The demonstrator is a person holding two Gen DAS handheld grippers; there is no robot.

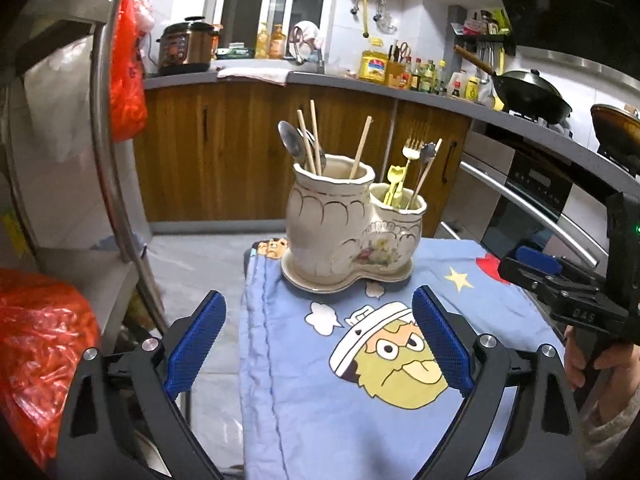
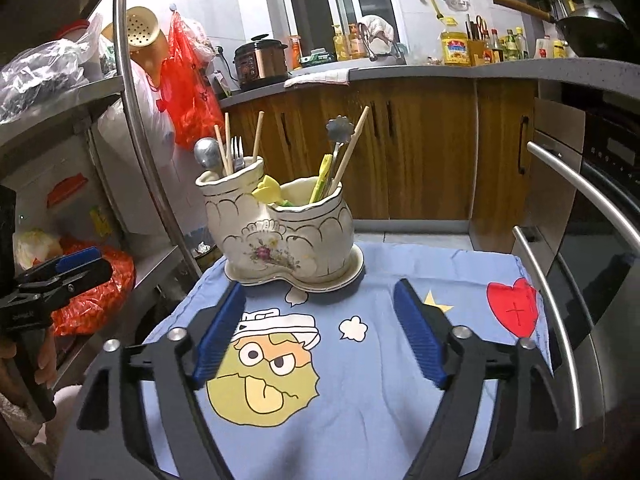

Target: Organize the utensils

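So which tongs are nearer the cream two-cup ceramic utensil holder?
Right, narrowly. The right tongs have their tips at the holder saucer's edge; the left tongs sit a little short of it.

A: Holder?
B: Cream ceramic utensil holder (image 2: 280,236), two joined pots on one saucer, standing upright on a blue cartoon cloth (image 2: 360,400).

A: Contents?
B: Taller pot: silver spoon (image 2: 206,154), fork (image 2: 237,152), wooden chopsticks (image 2: 224,142). Lower pot: yellow utensils (image 2: 324,178), flower-headed silver piece (image 2: 340,130), one chopstick.

A: Grippers?
B: Right gripper (image 2: 320,328), blue pads spread wide, nothing between, short of the holder. Left gripper (image 2: 76,264) at the left edge, hand-held.
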